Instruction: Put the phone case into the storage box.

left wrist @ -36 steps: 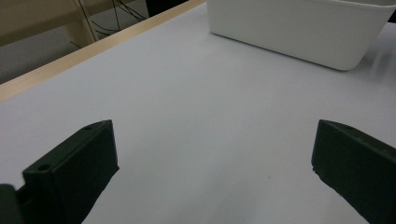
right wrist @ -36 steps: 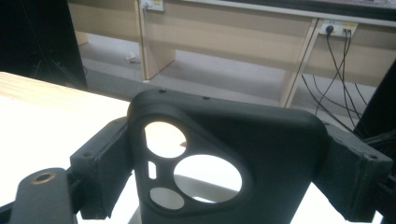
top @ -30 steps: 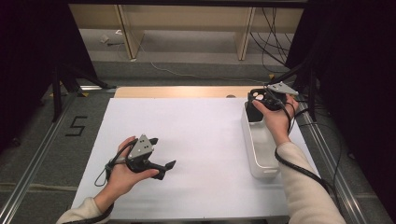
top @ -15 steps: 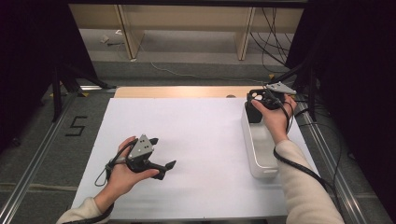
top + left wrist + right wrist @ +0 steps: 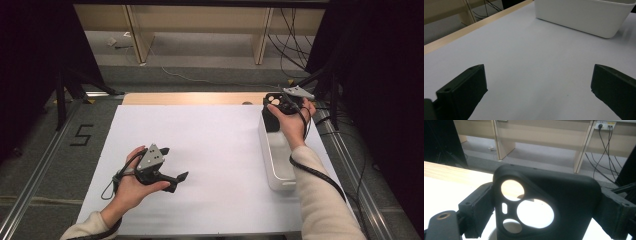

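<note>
At the left, the left gripper (image 5: 176, 178) is resting low over the white table (image 5: 210, 145) in the person's left hand (image 5: 131, 186). Its jaws are standing wide apart, and nothing is sitting between them. In the left gripper view, bare table is showing between the two black jaws.

At the right, a long white bin (image 5: 276, 159) is sitting on the table near its right edge. The right gripper (image 5: 274, 106) is hovering above the far end of the bin. It is clamping a black phone case (image 5: 544, 207) between its jaws. The case is standing upright, and light is shining through its round camera holes.
</note>
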Motion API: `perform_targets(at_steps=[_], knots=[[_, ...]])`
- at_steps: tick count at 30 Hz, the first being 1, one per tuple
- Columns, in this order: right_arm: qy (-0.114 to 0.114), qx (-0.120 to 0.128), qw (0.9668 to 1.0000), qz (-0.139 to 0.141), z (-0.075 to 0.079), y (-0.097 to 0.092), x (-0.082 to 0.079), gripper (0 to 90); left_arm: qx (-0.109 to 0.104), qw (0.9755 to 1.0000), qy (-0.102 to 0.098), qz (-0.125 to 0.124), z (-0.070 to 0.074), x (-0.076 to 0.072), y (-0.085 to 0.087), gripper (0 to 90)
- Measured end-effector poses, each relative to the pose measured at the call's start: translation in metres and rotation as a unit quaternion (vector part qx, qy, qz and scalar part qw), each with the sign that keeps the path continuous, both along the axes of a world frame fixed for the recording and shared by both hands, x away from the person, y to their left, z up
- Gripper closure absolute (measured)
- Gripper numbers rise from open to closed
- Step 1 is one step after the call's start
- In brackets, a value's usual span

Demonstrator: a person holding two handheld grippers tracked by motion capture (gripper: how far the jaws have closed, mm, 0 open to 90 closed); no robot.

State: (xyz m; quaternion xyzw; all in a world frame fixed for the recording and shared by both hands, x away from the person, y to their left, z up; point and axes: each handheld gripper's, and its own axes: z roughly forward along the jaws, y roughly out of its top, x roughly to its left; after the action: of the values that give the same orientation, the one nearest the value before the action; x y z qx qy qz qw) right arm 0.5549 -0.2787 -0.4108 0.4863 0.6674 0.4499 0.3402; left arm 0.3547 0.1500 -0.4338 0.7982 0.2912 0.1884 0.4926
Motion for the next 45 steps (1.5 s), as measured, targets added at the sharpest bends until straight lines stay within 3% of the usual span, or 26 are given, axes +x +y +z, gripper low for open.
perform_targets(at_steps=[15, 26, 45], knots=[[0.025, -0.004, 0.9996, -0.013, -0.010, -0.001, 0.007, 3.7, 0.000, 1.0000, 0.000, 0.000, 0.000, 0.000, 0.000, 0.0], [0.025, -0.004, 0.9995, -0.016, -0.011, -0.002, 0.008, 0.7, -0.001, 1.0000, 0.000, 0.001, 0.000, 0.000, 0.000, 0.0], [0.033, -0.001, 0.9994, -0.008, -0.005, -0.002, -0.012, 0.9, 0.001, 1.0000, -0.001, 0.003, 0.000, 0.000, 0.000, 0.0]])
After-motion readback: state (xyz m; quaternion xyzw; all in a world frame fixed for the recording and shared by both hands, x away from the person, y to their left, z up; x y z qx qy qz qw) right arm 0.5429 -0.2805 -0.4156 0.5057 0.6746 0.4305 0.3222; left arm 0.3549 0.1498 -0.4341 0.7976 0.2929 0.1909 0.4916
